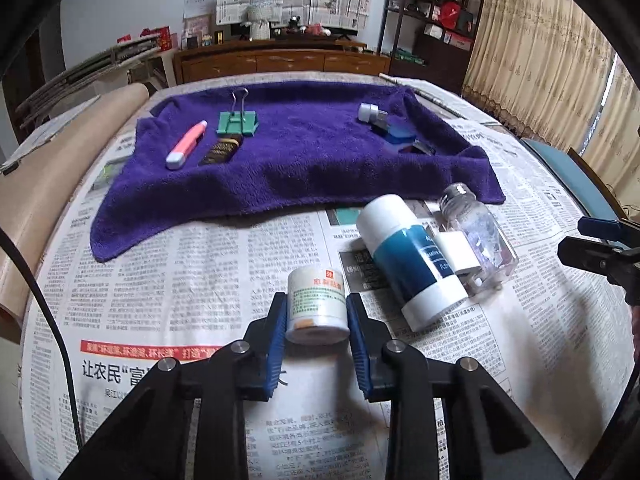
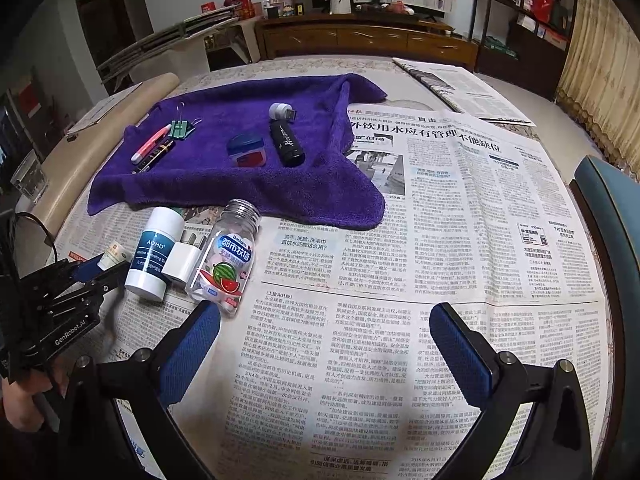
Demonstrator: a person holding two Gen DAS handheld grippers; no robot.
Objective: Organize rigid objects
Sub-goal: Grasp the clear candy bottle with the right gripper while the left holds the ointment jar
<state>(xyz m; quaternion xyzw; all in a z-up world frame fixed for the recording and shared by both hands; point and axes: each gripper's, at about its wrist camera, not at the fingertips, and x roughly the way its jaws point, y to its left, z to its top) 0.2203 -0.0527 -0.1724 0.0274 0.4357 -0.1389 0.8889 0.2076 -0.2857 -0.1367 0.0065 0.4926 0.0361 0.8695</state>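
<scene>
My left gripper point(image 1: 316, 312) is shut on a small white medicine jar point(image 1: 317, 306), low over the newspaper. The jar also shows in the right wrist view point(image 2: 113, 255), between the left gripper's fingers point(image 2: 90, 270). Just right of it lie a white-and-teal tube bottle point(image 1: 412, 258), a white charger plug point(image 1: 456, 254) and a clear candy bottle point(image 1: 478, 236). My right gripper point(image 2: 324, 344) is open and empty over bare newspaper, right of the candy bottle point(image 2: 226, 258). The purple towel point(image 1: 304, 160) holds a pink pen point(image 1: 186, 145), a green binder clip point(image 1: 237, 122) and small items.
On the towel also lie a dark bar point(image 1: 221, 152), a white USB plug point(image 2: 281, 112), a black tube point(image 2: 286, 144) and a blue tin point(image 2: 247, 150). A teal chair back point(image 2: 612, 216) stands at the table's right edge. A folded newspaper point(image 2: 460, 88) lies at the far right.
</scene>
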